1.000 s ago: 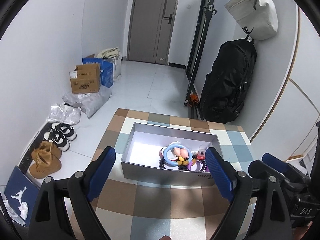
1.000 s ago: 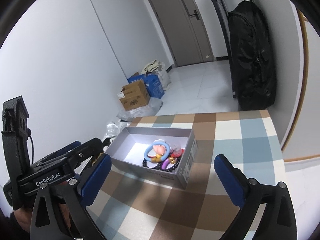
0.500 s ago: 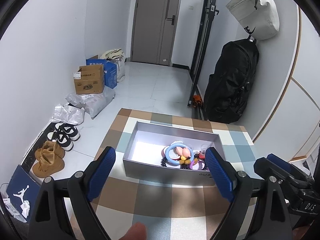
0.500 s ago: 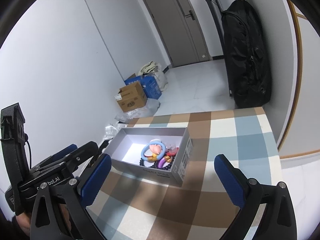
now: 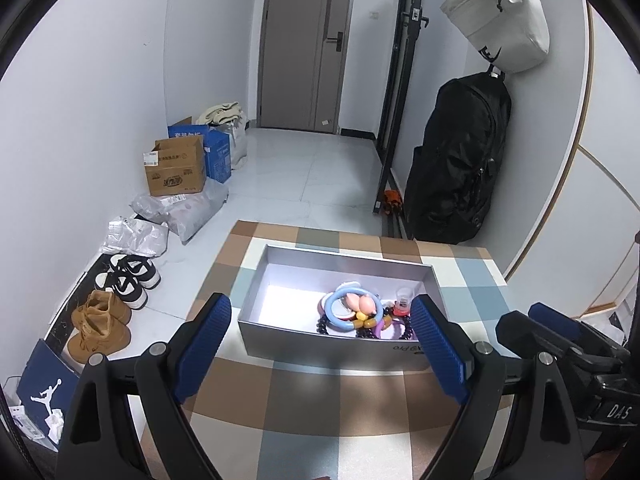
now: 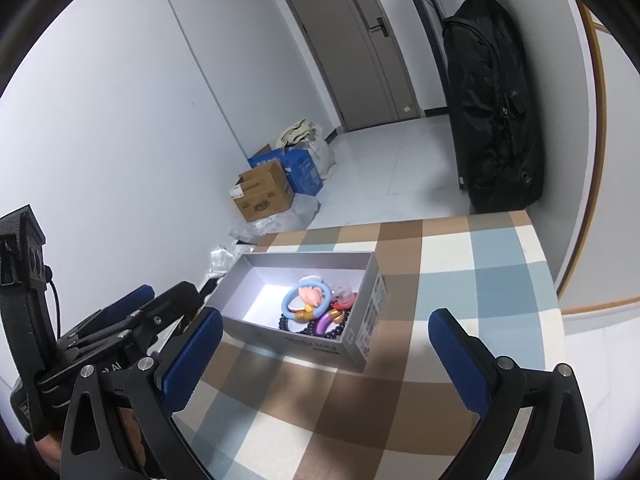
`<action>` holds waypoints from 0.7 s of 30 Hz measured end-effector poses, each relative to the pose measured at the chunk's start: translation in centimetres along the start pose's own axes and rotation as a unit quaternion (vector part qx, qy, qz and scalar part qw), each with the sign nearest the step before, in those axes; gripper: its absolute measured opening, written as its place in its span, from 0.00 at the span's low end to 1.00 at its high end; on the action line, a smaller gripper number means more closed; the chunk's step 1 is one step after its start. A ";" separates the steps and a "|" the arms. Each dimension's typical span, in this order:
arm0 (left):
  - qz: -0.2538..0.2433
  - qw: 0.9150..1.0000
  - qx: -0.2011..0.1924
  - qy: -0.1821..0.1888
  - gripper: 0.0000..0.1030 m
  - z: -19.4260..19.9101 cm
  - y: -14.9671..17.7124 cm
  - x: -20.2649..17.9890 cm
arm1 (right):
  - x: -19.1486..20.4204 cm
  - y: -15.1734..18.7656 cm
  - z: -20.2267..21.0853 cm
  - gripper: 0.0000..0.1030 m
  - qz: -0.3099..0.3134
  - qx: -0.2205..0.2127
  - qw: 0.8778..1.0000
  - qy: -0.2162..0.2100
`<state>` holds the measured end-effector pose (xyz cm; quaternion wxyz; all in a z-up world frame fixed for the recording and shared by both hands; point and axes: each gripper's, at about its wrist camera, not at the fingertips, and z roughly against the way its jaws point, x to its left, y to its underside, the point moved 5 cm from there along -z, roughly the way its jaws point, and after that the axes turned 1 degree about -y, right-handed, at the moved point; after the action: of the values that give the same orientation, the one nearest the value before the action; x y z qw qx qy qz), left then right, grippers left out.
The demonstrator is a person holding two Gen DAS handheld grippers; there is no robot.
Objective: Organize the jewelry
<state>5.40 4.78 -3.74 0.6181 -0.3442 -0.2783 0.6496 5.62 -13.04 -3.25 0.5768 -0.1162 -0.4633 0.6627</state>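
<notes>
A grey open box [image 5: 256, 292] [image 6: 360, 320] stands on the checked tablecloth [image 5: 304, 392] [image 6: 460, 264]. In its right part lies a heap of jewelry: a light blue ring [image 5: 340, 316] [image 6: 290, 300] with pink pieces, dark bead bracelets [image 5: 368, 334] [image 6: 316, 330], a purple ring [image 6: 326, 320] and a small clear cup [image 5: 404, 296]. My left gripper [image 5: 320, 344] is open and empty, held back above the cloth in front of the box. My right gripper [image 6: 324, 356] is open and empty, in front of the box's right end. Each gripper shows at the edge of the other's view.
The table's far edge [image 5: 360, 236] drops to a white tiled floor. Left of the table lie shoes [image 5: 128, 276], parcels and cardboard boxes [image 5: 176, 168]. A black backpack [image 5: 456, 160] and a pale bag [image 5: 500, 28] hang on the right wall. A grey door [image 5: 304, 44] stands at the back.
Both grippers have drawn back and up from the box, which looks smaller and farther in both views. Both stay open and empty. The jewelry has not moved.
</notes>
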 end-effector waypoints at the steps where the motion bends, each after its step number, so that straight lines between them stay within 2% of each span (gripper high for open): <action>1: -0.001 1.000 0.000 -0.003 0.85 0.0 0.0 0.0 | 0.0 0.0 0.0 1.00 0.001 0.000 1.000 0.000; 21: 0.001 1.000 -0.005 0.000 0.85 0.3 -0.2 0.0 | 0.2 0.3 -0.2 1.00 0.004 0.006 1.000 0.002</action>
<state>5.24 4.80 -3.41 0.6158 -0.3479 -0.2810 0.6487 5.50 -12.74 -3.46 0.5758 -0.1154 -0.4578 0.6675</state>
